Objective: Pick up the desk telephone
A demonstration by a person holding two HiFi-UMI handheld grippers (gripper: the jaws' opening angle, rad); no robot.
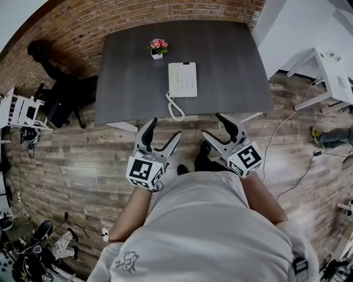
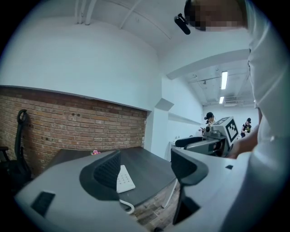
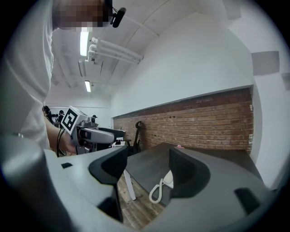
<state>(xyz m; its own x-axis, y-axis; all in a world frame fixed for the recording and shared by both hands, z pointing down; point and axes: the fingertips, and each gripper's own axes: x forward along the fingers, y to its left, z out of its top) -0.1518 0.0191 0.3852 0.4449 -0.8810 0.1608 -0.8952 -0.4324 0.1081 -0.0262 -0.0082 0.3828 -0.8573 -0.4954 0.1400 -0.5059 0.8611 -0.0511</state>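
Note:
A white desk telephone (image 1: 182, 79) lies on the dark grey table (image 1: 127, 71), its coiled cord (image 1: 175, 107) curling toward the near edge. My left gripper (image 1: 164, 128) and right gripper (image 1: 216, 124) are held in front of the table's near edge, above the floor, both open and empty. The phone (image 2: 125, 178) shows beside the left jaw in the left gripper view, where my left gripper (image 2: 145, 167) points at the table. In the right gripper view my right gripper (image 3: 147, 165) frames the cord (image 3: 157, 190) and a bit of the phone (image 3: 168, 179).
A small pot of pink flowers (image 1: 158, 48) stands beyond the phone. A brick wall (image 1: 110, 16) runs behind the table. A black office chair (image 1: 58, 91) stands to the left, a white table (image 1: 325, 71) to the right. Cables (image 1: 287, 148) trail over the wooden floor.

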